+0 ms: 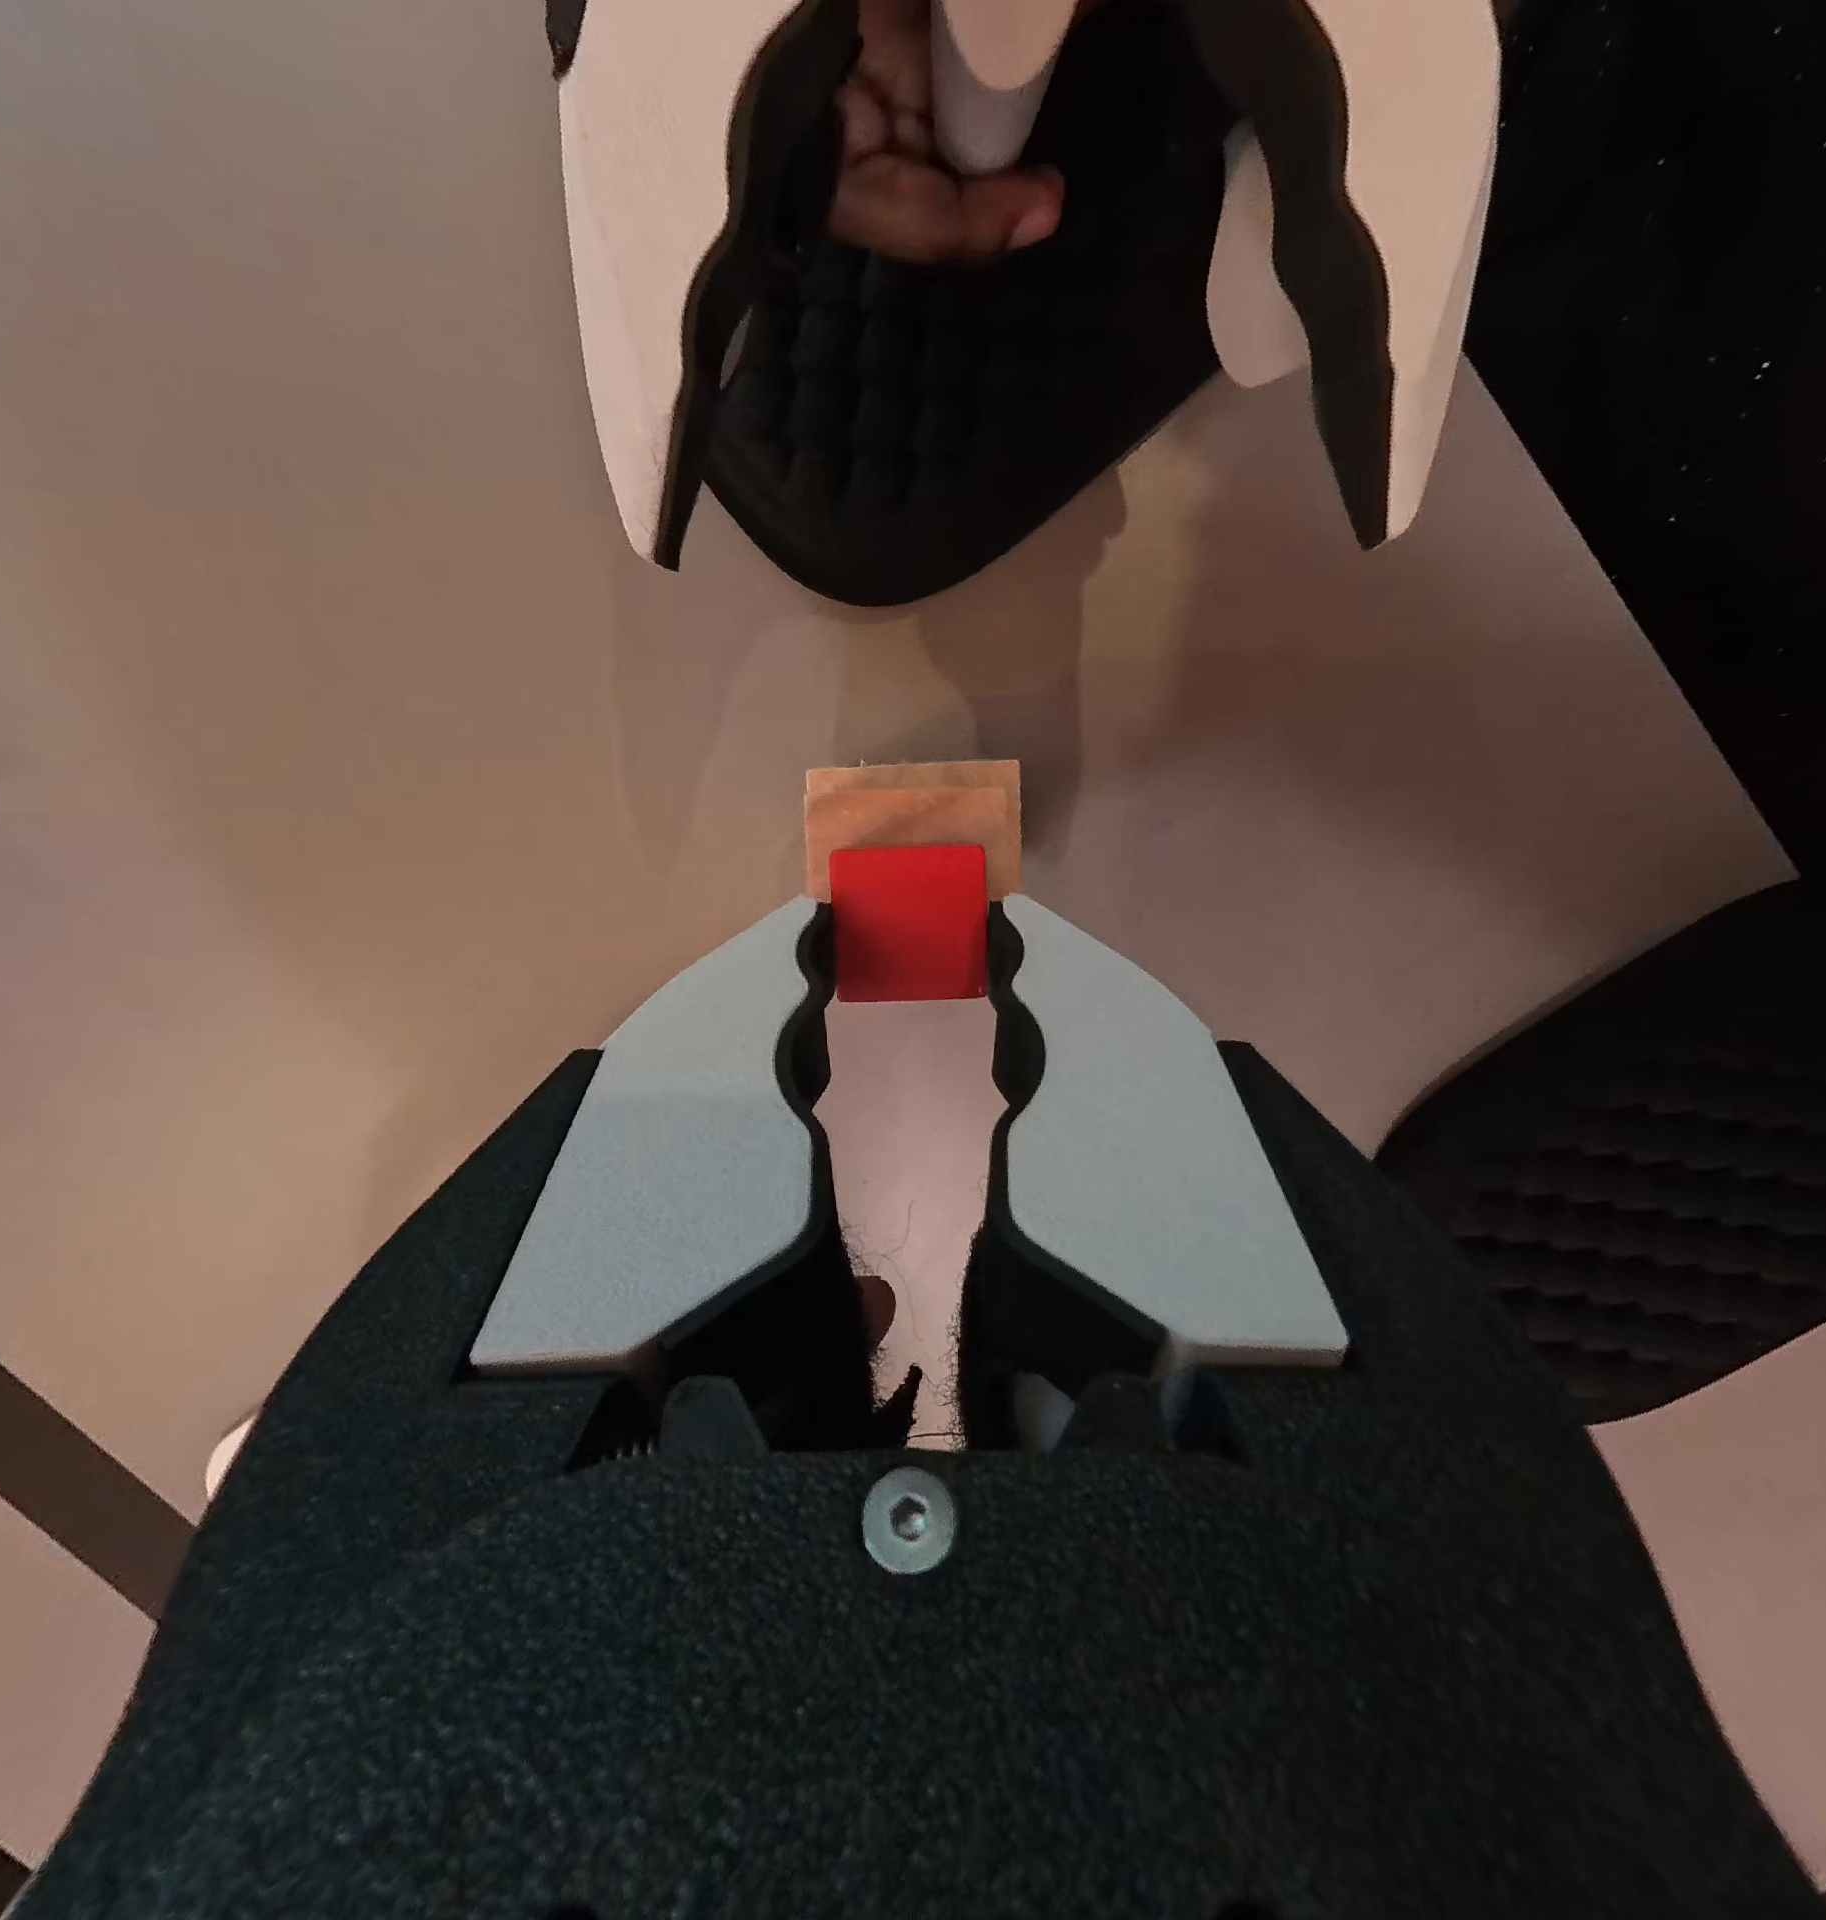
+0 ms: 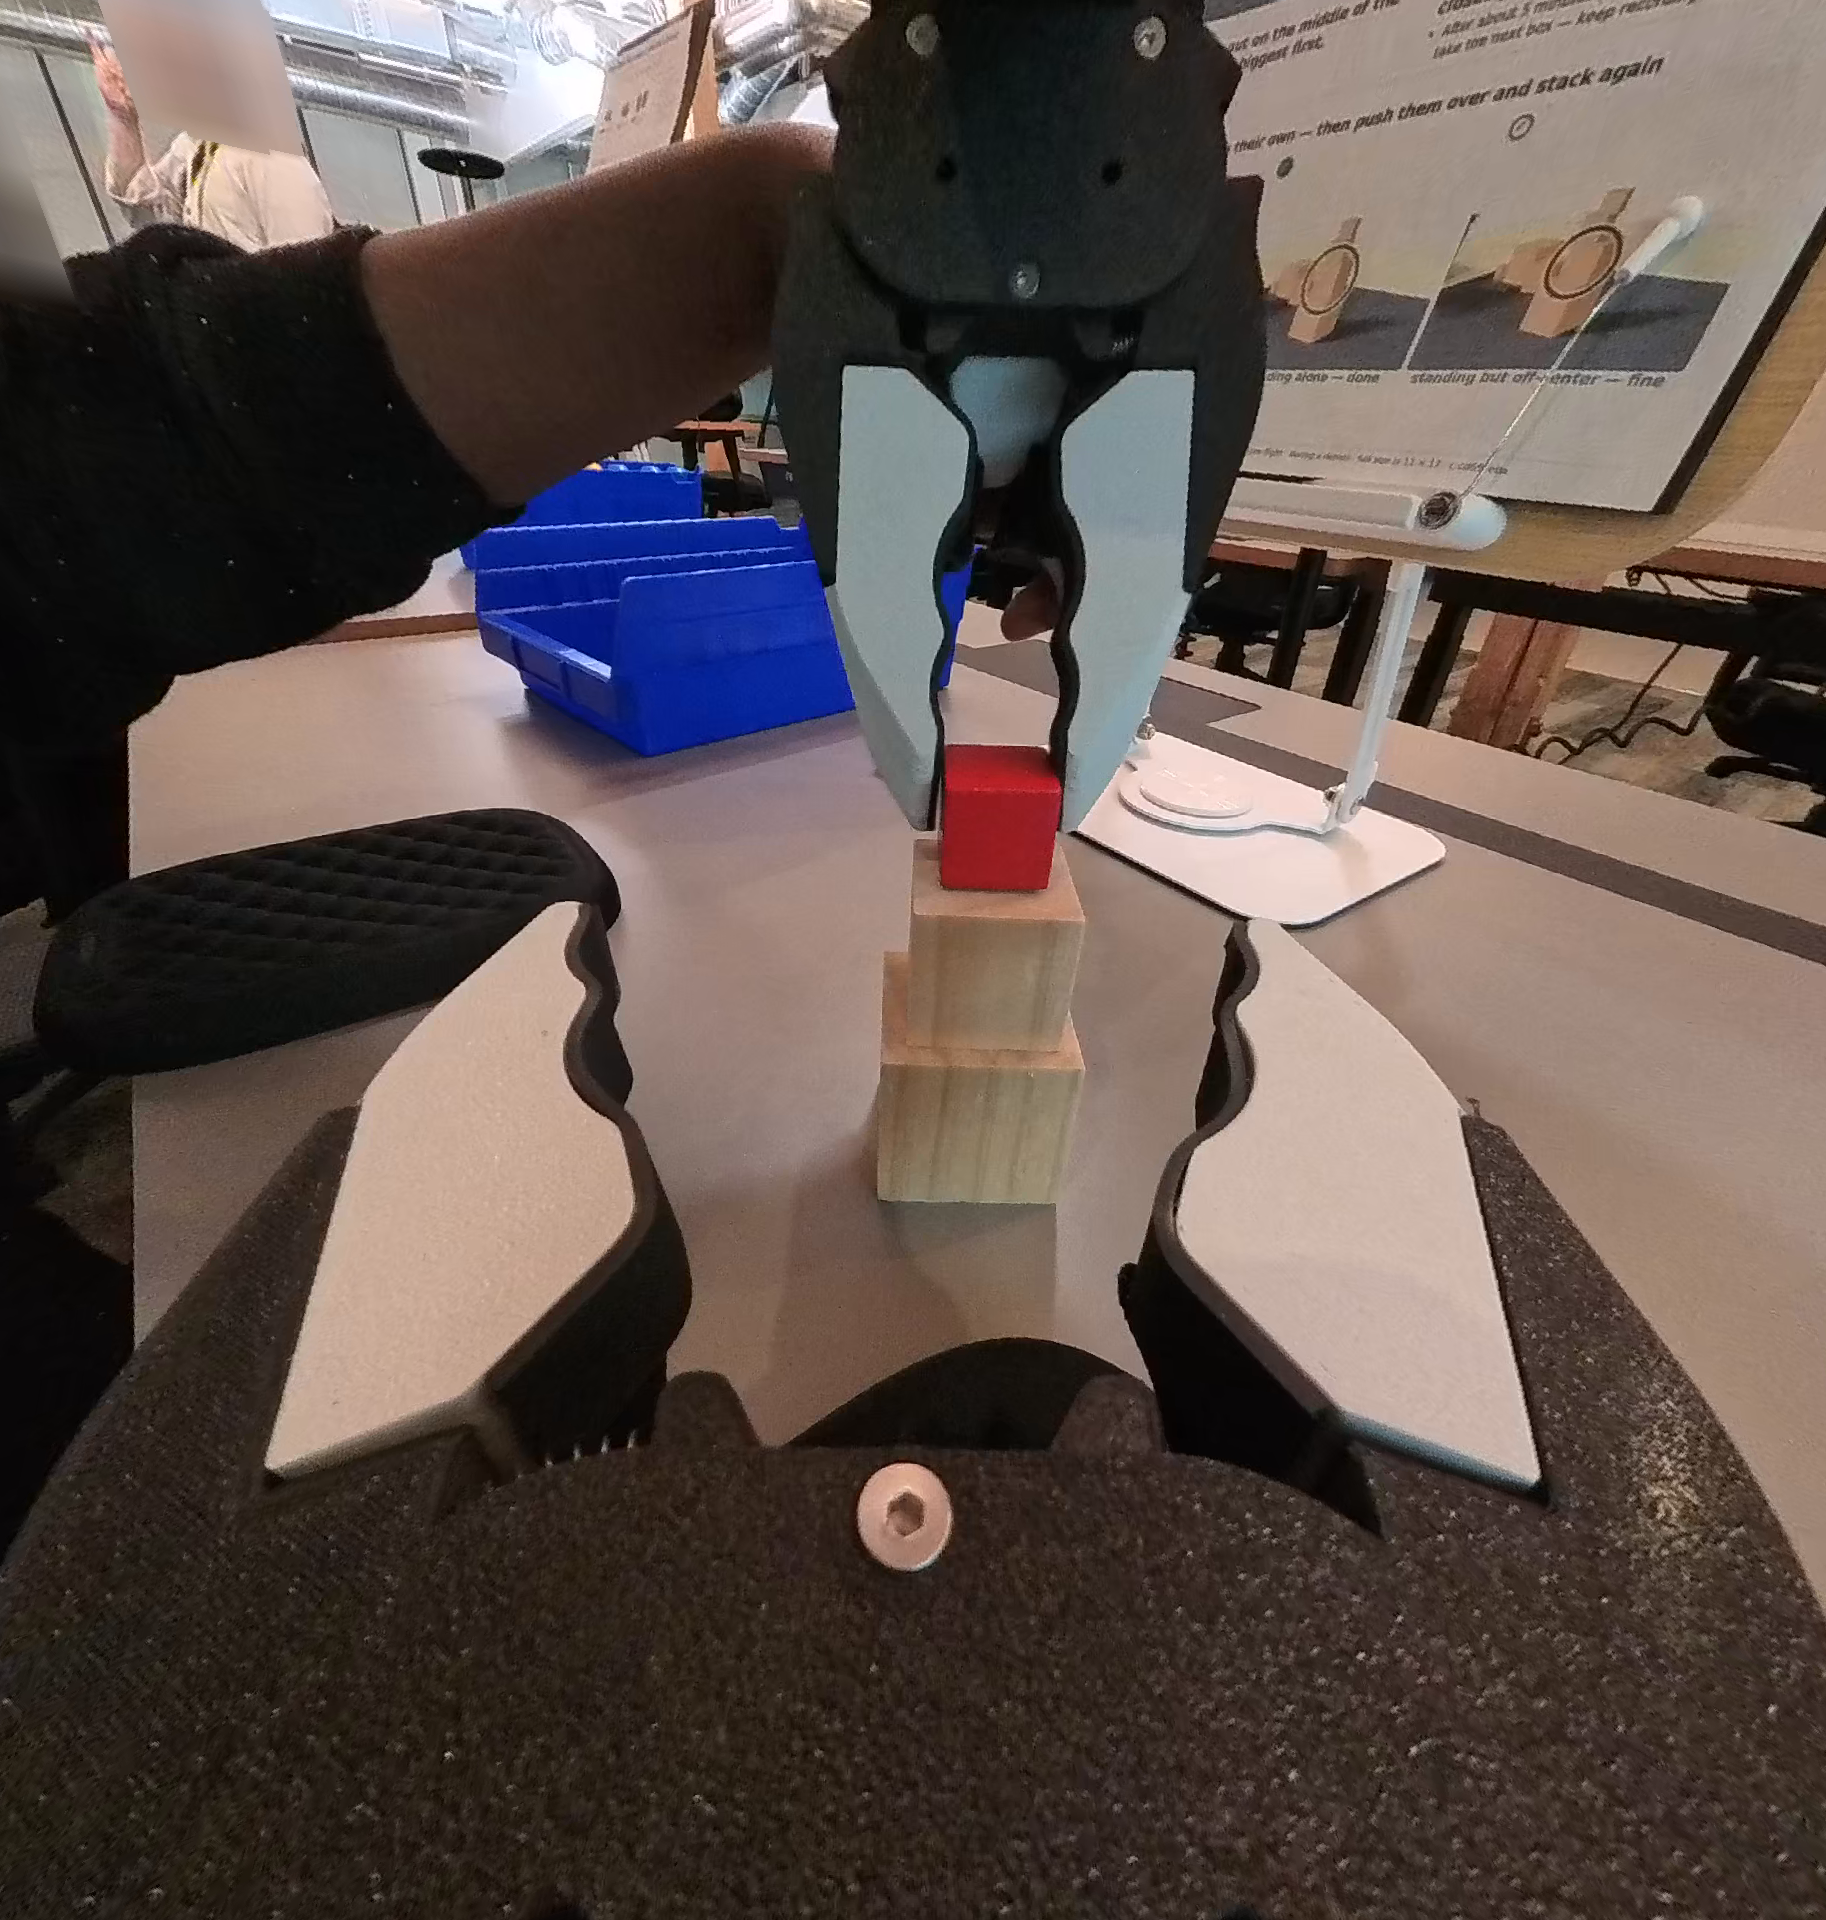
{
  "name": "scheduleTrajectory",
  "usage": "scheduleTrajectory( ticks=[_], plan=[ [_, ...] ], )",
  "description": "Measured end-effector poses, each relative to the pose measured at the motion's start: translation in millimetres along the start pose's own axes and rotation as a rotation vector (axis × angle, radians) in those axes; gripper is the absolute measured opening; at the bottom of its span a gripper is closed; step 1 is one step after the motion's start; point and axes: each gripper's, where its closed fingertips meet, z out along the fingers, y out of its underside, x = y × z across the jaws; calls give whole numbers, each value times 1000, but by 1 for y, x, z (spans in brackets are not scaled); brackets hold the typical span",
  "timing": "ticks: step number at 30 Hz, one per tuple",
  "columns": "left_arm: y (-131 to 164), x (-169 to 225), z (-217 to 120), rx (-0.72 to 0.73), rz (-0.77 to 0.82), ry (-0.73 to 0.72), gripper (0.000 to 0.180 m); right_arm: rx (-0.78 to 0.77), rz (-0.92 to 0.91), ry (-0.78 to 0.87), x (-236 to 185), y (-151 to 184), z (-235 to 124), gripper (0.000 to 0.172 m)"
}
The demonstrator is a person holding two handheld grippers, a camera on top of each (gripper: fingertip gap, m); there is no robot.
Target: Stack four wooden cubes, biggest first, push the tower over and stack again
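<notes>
A big flat grey table (image 2: 743, 935) holds everything. On its far side sits a bright blue plastic bin (image 2: 670, 644), and to the right of that stands a white metal lamp stand with a flat base (image 2: 1293, 842). A black bumpy chair armrest (image 2: 296, 935) pokes in at the left edge of the table. In the middle stands a little tower: a big pale wooden cube (image 2: 976, 1127) at the bottom, a smaller pale wooden cube (image 2: 995, 971) on top of it, and a small red wooden cube (image 2: 997, 831) at the very top. The left gripper (image 2: 997, 800) comes down from above, and its two grey fingers squeeze the red cube on both sides while it sits on the tower. The right gripper (image 2: 914, 997) waits low by the table with its fingers spread wide apart, one on each side of the tower, not touching it and holding nothing
</notes>
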Motion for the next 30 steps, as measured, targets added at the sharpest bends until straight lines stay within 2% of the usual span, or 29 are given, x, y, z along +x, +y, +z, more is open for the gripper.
scheduleTrajectory(
  ticks=[30],
  plan=[
    [0,1,6,9,-21,22,30,4,2,1,0,-1,-1,107]
  ],
)
